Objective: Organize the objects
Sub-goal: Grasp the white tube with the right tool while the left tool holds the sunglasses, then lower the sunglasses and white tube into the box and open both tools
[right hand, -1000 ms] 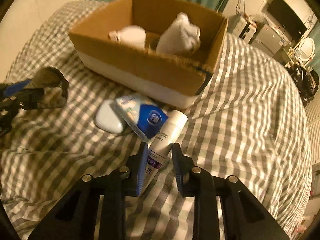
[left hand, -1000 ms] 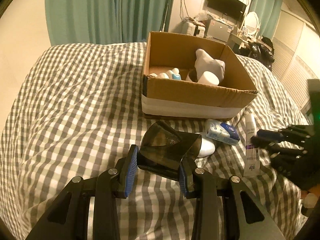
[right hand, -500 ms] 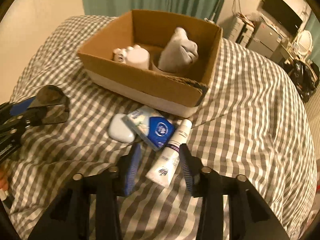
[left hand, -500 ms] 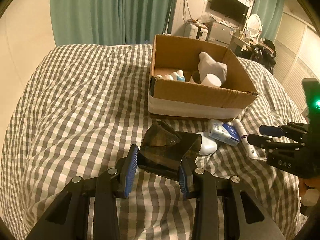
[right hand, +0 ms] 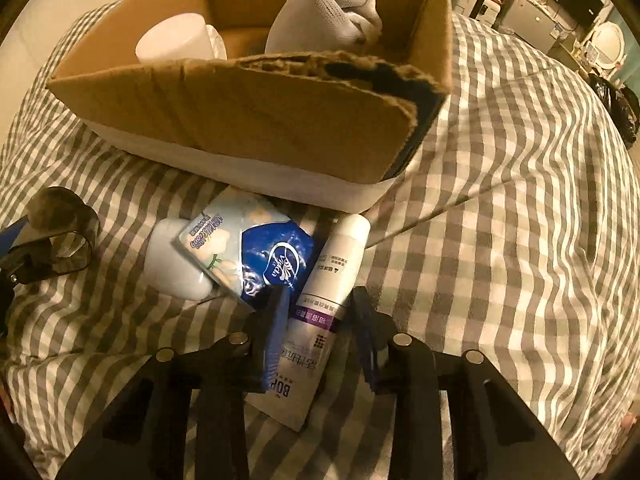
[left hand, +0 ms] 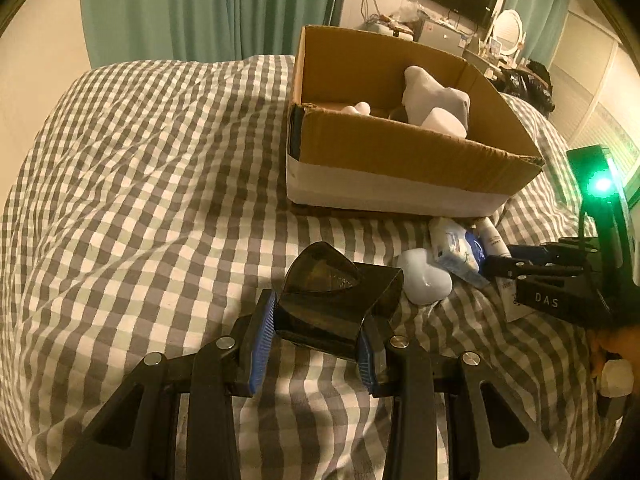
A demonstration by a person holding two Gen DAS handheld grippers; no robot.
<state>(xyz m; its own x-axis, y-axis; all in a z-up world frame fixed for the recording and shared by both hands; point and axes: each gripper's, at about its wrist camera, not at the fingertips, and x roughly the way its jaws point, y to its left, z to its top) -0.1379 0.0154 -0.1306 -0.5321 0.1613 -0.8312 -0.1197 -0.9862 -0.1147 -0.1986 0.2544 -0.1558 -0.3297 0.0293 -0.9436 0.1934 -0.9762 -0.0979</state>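
A checked bedspread (left hand: 140,184) covers the bed, grey and white squares rumpled into soft folds. On it sits an open cardboard box (left hand: 400,152) with a white band along its base; inside are a grey glove (right hand: 332,12), bunched up, and a white tub (right hand: 176,42) against the near wall. Just in front of the box, on the spread, lies a small cluster: a tissue pack (right hand: 248,248), blue and white, resting partly on a pale rounded case (right hand: 172,264), and beside the pack a white tube (right hand: 320,300) with a purple band, its cap end pointing toward the box. The left gripper (left hand: 316,332) is clamped on a dark smoky cup (left hand: 336,300), the blue pads pressing its sides, the cup held tilted above the spread, near the case but apart from it. The right gripper (right hand: 320,320) points steeply down over the tube — its fingers (right hand: 276,320) straddle the lower half, one on either side. Its jaws have just been closing, with the tube between them, yet a sliver of gap still shows on each side, so the pads do not press it — the tube lies flat on the spread.
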